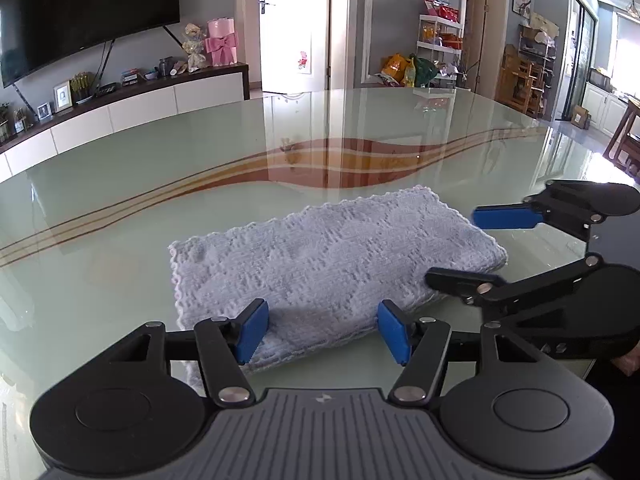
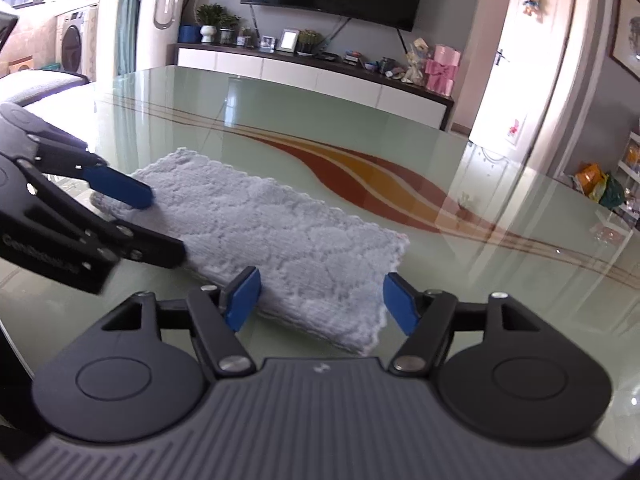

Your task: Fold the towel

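Left wrist: one folded towel [image 1: 332,264], two grippers [image 1: 324,330].

Support surface: a glass-topped table [image 1: 120,168], pale green and glossy, with a rounded far edge. A decorative band of curved red, orange and tan stripes [image 1: 352,160] sweeps across the top beneath the glass, thinning to fine lines towards either side. The surface reflects the doorway and nearby furniture.

Items lying directly on it: one light blue-grey towel [image 1: 332,264], textured weave, scalloped edging, folded into a thick oblong of several layers. It lies flat near the closer edge, clear of the striped band. No other item is seen lying on the visible part of the top.
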Available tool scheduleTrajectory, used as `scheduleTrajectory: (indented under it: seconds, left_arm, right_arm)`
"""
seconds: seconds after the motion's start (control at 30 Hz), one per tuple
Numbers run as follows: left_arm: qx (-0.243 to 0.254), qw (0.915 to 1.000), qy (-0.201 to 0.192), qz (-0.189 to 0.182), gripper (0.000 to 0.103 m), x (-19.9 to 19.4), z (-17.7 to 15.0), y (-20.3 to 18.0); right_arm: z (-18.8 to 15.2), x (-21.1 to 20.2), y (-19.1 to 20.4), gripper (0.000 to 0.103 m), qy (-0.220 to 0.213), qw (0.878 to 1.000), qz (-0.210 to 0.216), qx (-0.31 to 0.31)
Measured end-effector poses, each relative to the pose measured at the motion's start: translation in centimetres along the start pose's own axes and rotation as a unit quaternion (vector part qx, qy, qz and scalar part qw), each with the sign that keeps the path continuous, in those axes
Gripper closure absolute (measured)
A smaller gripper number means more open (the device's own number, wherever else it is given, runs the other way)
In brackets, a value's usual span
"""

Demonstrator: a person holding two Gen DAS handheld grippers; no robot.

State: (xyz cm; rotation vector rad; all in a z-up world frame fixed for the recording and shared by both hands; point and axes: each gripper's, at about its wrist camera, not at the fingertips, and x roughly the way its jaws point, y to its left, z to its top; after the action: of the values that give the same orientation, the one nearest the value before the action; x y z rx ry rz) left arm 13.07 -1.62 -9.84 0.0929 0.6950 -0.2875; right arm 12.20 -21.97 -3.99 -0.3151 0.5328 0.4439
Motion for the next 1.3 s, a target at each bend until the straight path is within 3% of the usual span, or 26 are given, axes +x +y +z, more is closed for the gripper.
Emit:
scheduleTrajectory:
  seconds: [0.33, 0.47, 0.7, 0.83, 0.93, 1.3]
  left_arm:
    - [-0.029, 0.9994, 0.008, 0.017, 0.038, -1.4, -0.7, 2.6]
    - [-0.041, 0.9987, 0.002, 0.031, 0.038, -2.6, -0.5, 3.1]
    - [-0.018, 0.9996, -0.021, -0.008, 0.038, -1.4, 2.1, -0.2]
    - [-0.013, 0.9996, -0.012, -0.022, 0.038, 0.1, 2.3, -1.5]
    - [-0.012, 0.9999, 0.008, -0.006, 0.038, 1.2, 1.6, -1.4]
    - [-0.004, 0.9999, 0.006, 0.012, 0.035, -0.3, -0.3, 0.4]
  right_arm:
    - [-1.3, -0.9, -3.7, 0.031, 0.019, 0.998, -0.03, 0.054]
    - [-0.8, -1.5, -3.7, 0.031, 0.004, 0.998, -0.033, 0.055]
    - [0.7, -0.6, -0.7, 0.031, -0.014, 1.0, -0.006, 0.017]
    - [0.7, 0.2, 0.6, 0.031, -0.006, 1.0, -0.002, -0.004]
    - [0.4, 0.5, 0.2, 0.03, 0.002, 1.0, -0.003, 0.004]
    - [-0.8, -0.1, -3.0, 0.028, 0.015, 0.998, -0.035, 0.046]
